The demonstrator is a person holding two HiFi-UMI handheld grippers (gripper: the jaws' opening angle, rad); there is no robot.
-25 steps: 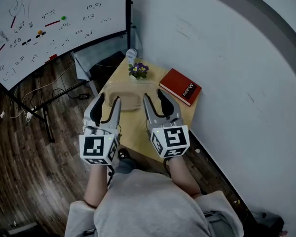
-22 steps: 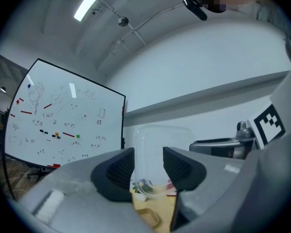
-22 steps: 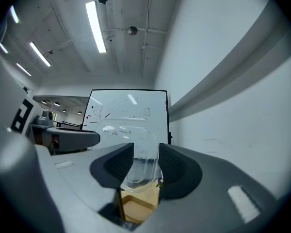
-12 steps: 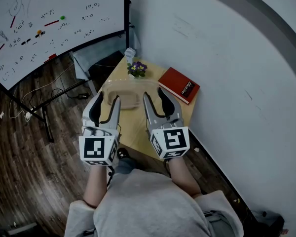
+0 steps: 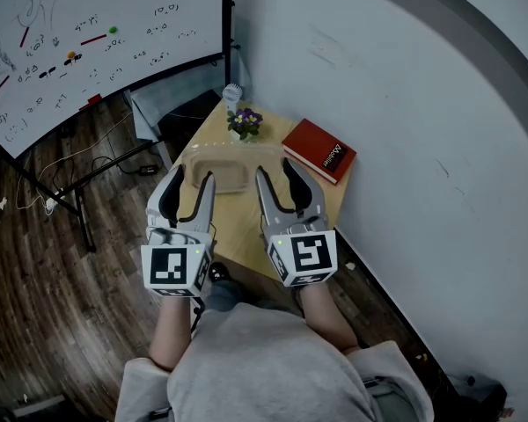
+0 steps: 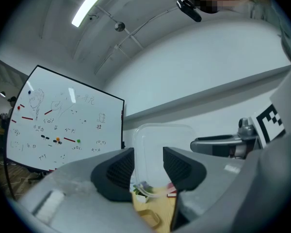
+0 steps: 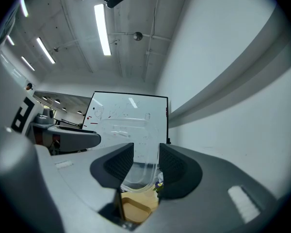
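A tan tray lies on a small wooden table. A clear plastic lid shows upright above the tray in the left gripper view. The right gripper view shows the same lid and tray. My left gripper hovers at the tray's left end, jaws apart, and my right gripper hovers at its right end, jaws also apart. In each gripper view the lid appears beyond the jaws, left and right. I cannot tell whether either gripper touches the lid.
A red book lies at the table's right, against the white wall. A small potted flower and a white round object stand at the far end. A whiteboard on a stand, with cables, is on the wooden floor to the left.
Both gripper views have tipped slightly upward, so the whiteboard and ceiling sit a little differently. The grippers keep their places beside the tray, jaws unchanged.
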